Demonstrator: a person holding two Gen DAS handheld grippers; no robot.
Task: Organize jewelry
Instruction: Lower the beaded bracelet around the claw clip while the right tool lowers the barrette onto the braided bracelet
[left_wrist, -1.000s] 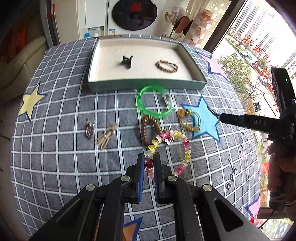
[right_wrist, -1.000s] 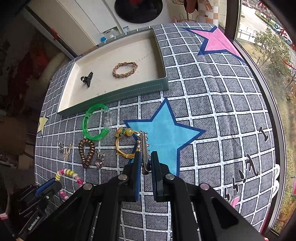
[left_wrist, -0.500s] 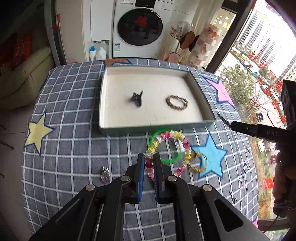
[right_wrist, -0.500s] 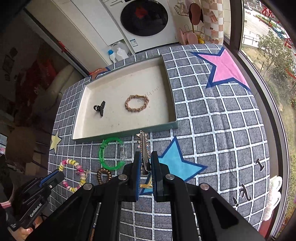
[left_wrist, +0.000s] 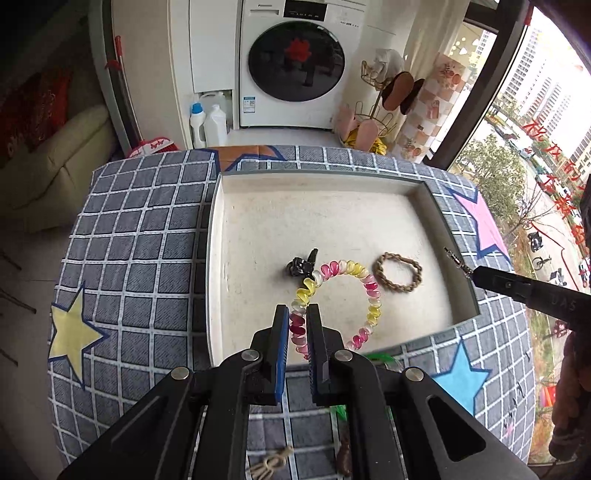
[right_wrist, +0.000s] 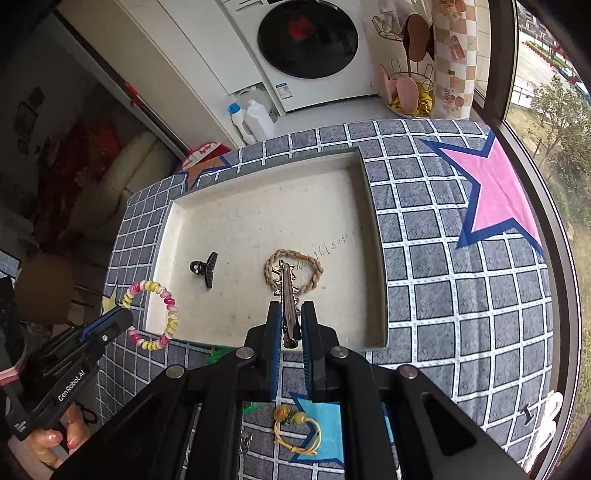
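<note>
Jewelry is in both my claws now, and both hang above the tray (left_wrist: 458, 236) on the checked cloth (left_wrist: 140, 258). My left gripper (left_wrist: 297, 325) is clamped on the coiled pink-and-yellow bracelet (left_wrist: 369, 291); the loop hangs out ahead of the fingertips, over the tray's near half, with the black claw clip (left_wrist: 301, 264) just beyond it and the braided tan bracelet (left_wrist: 398, 271) to its right on the tray floor. My right gripper (right_wrist: 290, 321) is pinched shut on the spiked metal hair clip (right_wrist: 286, 291), whose long axis runs straight out along my fingers toward the tray's far edge; its tip shows over the braided bracelet. That is what I judge the drop depends on: the clip points at the bracelet, so letting go here could land it on top, and bare floor lies toward the right wall. The left load is nearer the tray's near edge, with clear floor left of the black clip. On the cloth near me a yellow cord bracelet (right_wrist: 295, 430) and a green bangle (left_wrist: 376, 357) wait.
</note>
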